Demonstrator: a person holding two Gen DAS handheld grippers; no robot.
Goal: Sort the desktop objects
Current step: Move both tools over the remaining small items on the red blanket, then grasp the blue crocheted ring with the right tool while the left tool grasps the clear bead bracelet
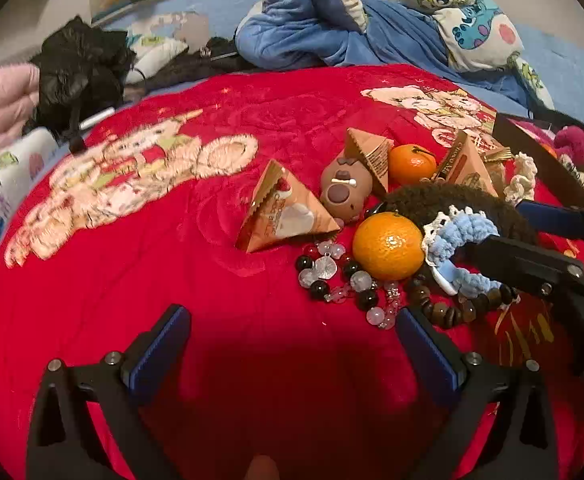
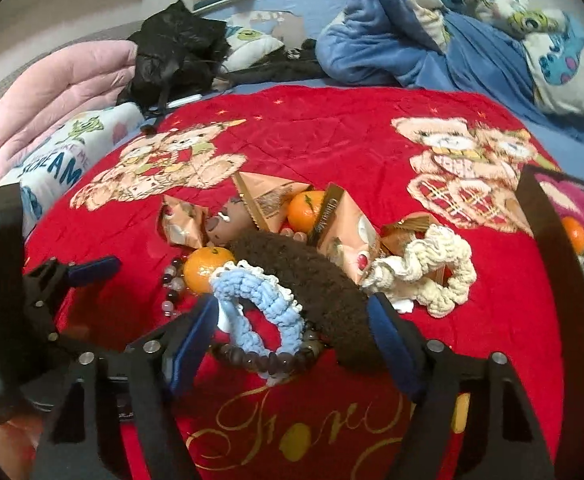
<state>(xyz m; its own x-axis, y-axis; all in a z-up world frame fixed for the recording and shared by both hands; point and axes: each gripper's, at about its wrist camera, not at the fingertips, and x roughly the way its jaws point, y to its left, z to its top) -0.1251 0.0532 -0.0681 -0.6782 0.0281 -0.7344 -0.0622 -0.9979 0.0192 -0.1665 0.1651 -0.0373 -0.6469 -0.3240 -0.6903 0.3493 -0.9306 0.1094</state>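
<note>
A pile of small objects lies on a red blanket (image 1: 171, 280). It holds a mandarin (image 1: 388, 246), a second mandarin (image 1: 412, 163), a brown capybara toy (image 1: 344, 190), triangular snack packets (image 1: 281, 214), bead bracelets (image 1: 332, 276), a blue crochet scrunchie (image 2: 251, 308), a dark brown fuzzy scrunchie (image 2: 316, 284) and a cream scrunchie (image 2: 436, 272). My left gripper (image 1: 292, 344) is open and empty over bare blanket, in front of the pile. My right gripper (image 2: 292, 340) is open, its fingers either side of the blue scrunchie and a wooden bead bracelet (image 2: 259, 358).
A dark box (image 2: 552, 264) at the right edge holds a mandarin and plush items. Rumpled blue bedding (image 2: 432, 40), a black plastic bag (image 2: 175, 52) and a pink quilt (image 2: 51, 92) lie behind the red blanket.
</note>
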